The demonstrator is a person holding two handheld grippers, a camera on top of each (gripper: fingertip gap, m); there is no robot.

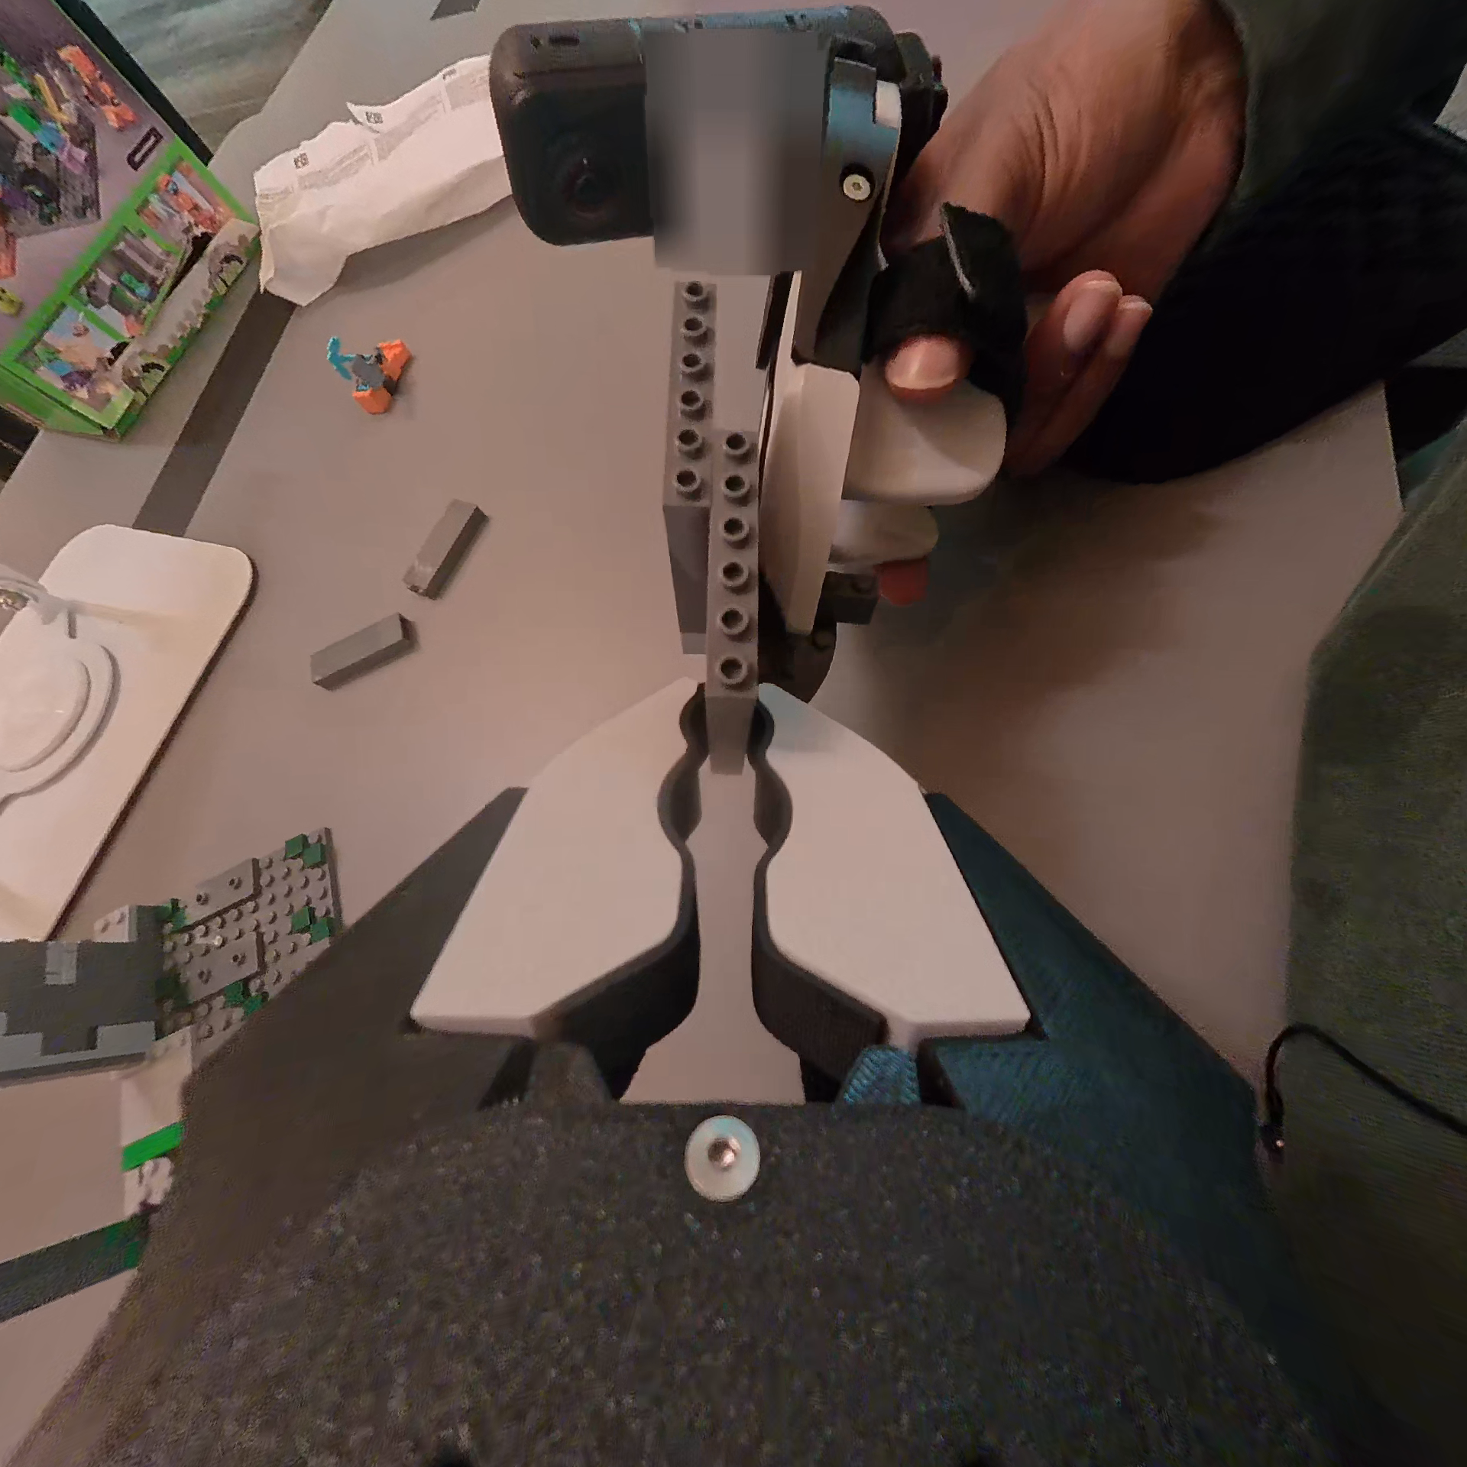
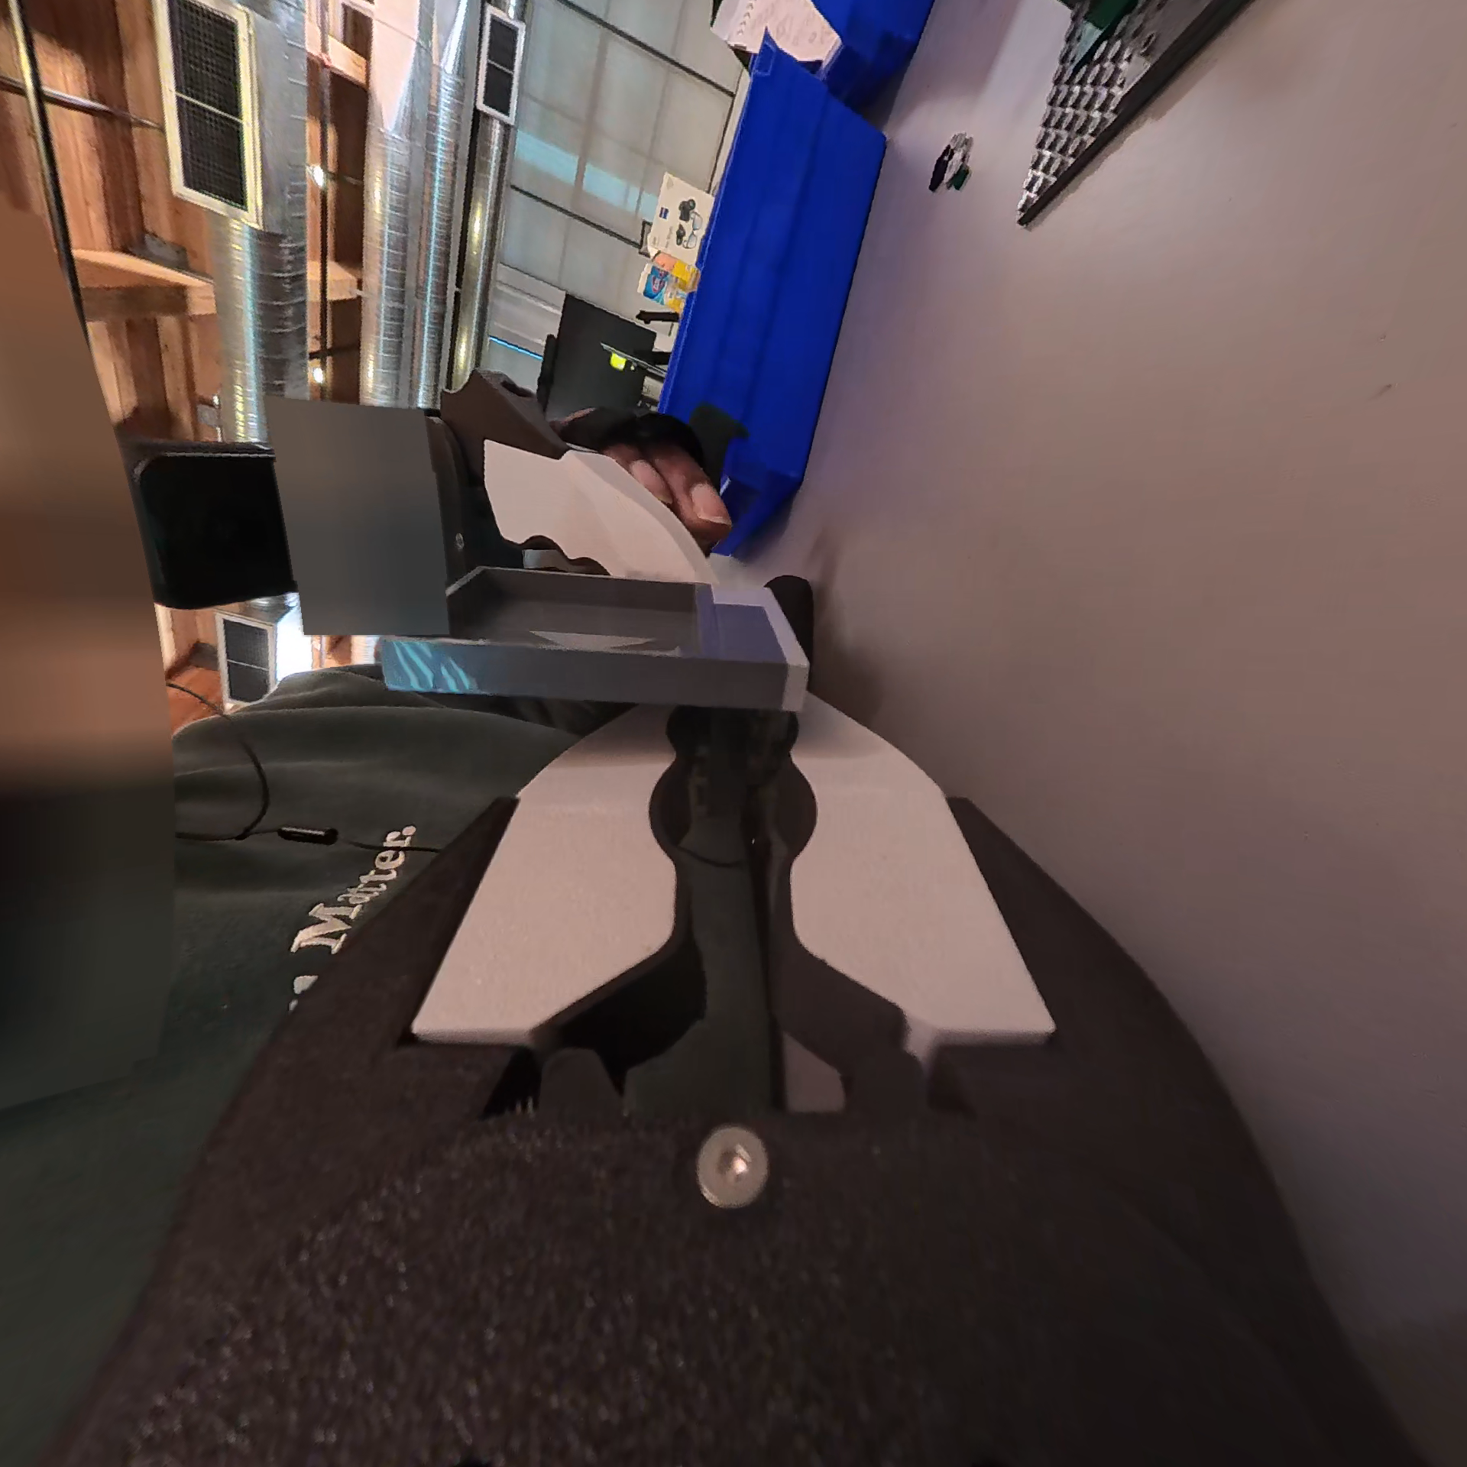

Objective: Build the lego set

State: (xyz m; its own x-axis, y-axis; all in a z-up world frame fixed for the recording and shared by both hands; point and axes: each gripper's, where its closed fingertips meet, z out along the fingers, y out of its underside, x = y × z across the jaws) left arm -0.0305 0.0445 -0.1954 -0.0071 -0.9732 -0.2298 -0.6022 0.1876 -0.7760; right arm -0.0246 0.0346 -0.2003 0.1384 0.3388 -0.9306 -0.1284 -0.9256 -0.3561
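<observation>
In the left wrist view my left gripper [image 1: 726, 742] is shut on the near end of a long grey studded brick [image 1: 737, 556], which points away from me above the table. A second long grey brick [image 1: 692, 381] lies against its left side, offset farther away. The right gripper [image 1: 798, 667], held by a hand, comes in from the top right beside both bricks. In the right wrist view my right gripper [image 2: 730, 714] is shut on the end of the grey bricks [image 2: 587, 667], which lie crosswise. The left gripper's white fingers [image 2: 587, 508] show behind them.
Two loose grey bricks [image 1: 446, 548] [image 1: 361, 651] and a small orange and blue figure [image 1: 373, 373] lie on the grey table. A studded baseplate with green pieces [image 1: 254, 929], a white board [image 1: 119, 675], paper bags [image 1: 373, 175] and the set's box [image 1: 95, 238] are on the left. Blue bins [image 2: 778, 278] stand beyond. My two grippers' fingertips are within a few centimetres of each other.
</observation>
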